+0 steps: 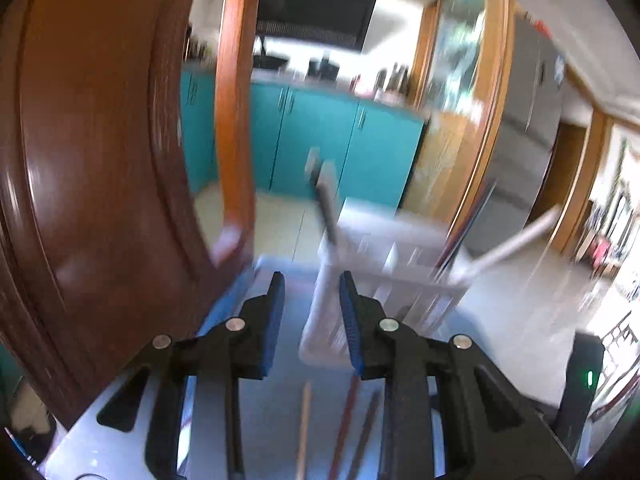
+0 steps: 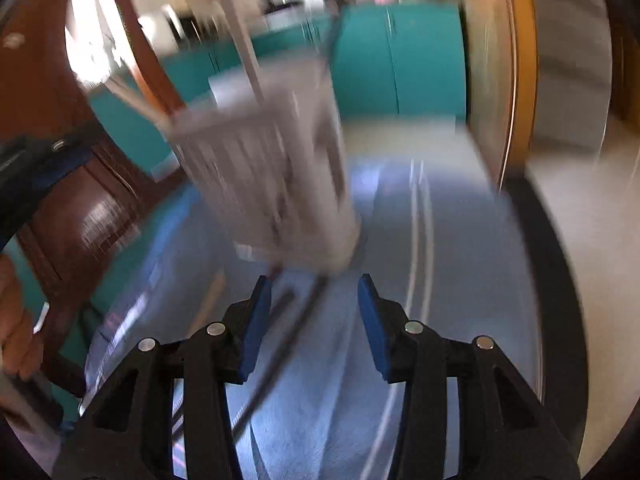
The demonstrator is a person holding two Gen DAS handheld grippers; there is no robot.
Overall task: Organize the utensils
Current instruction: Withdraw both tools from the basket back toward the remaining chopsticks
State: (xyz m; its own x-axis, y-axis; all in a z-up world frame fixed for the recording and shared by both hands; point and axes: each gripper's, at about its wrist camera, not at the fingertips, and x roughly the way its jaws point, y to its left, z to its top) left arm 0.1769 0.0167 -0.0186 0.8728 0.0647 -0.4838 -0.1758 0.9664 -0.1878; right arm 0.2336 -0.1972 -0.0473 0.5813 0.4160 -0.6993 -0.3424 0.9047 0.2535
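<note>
A white slotted utensil holder (image 1: 384, 272) stands on the table just beyond my left gripper (image 1: 312, 292), which is open and empty. The holder has a dark-handled utensil (image 1: 326, 208), dark chopsticks (image 1: 464, 228) and a white utensil (image 1: 516, 240) sticking out. Loose chopsticks lie flat under the left gripper: a pale wooden one (image 1: 304, 428) and reddish-brown ones (image 1: 348, 420). In the right wrist view the holder (image 2: 272, 176) is blurred, just ahead of my right gripper (image 2: 314, 300), which is open and empty. Dark chopsticks (image 2: 280, 344) lie on a blue cloth (image 2: 320, 380).
A dark wooden chair back (image 1: 92, 168) rises close at the left. Teal cabinets (image 1: 320, 140) and a steel fridge (image 1: 528, 120) stand behind. A person's hand (image 2: 16, 320) shows at the left edge of the right wrist view. The table's dark edge (image 2: 556, 280) runs along the right.
</note>
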